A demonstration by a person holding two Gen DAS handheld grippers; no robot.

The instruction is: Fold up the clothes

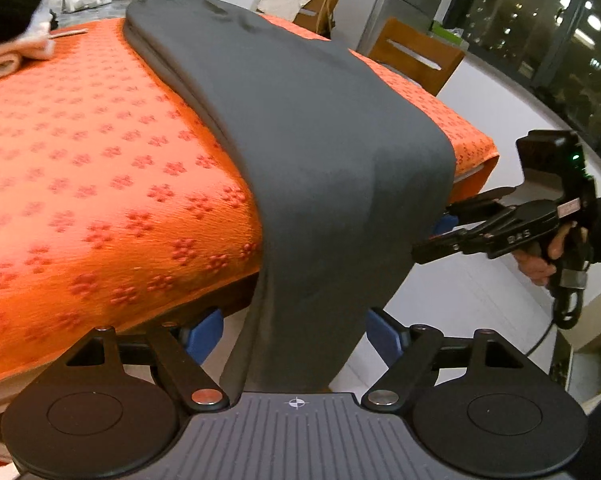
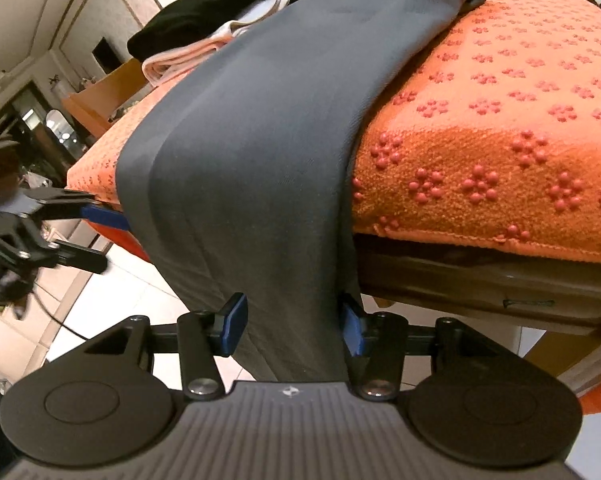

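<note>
Left gripper point(image 1: 294, 332): fingers spread, either side of hanging cloth.
Right gripper point(image 2: 292, 320): fingers spread, flanking the hem.
Grey garment point(image 1: 300, 128): draped over near edge of orange mat point(image 1: 80, 152).
Far left: folded pink cloth point(image 1: 4, 60).

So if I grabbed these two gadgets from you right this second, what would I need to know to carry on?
Left hand-held gripper: open, blue fingers either side of the dark grey garment, not clamped.
Right hand-held gripper: also open, straddling the same hanging end.
The garment lies as a long strip across the orange mat, one end draped over the table edge.
Done: it looks folded lengthwise already.
Left: probably close both on the hanging end and fold it up onto the mat. A folded pink cloth sits further back.
</note>
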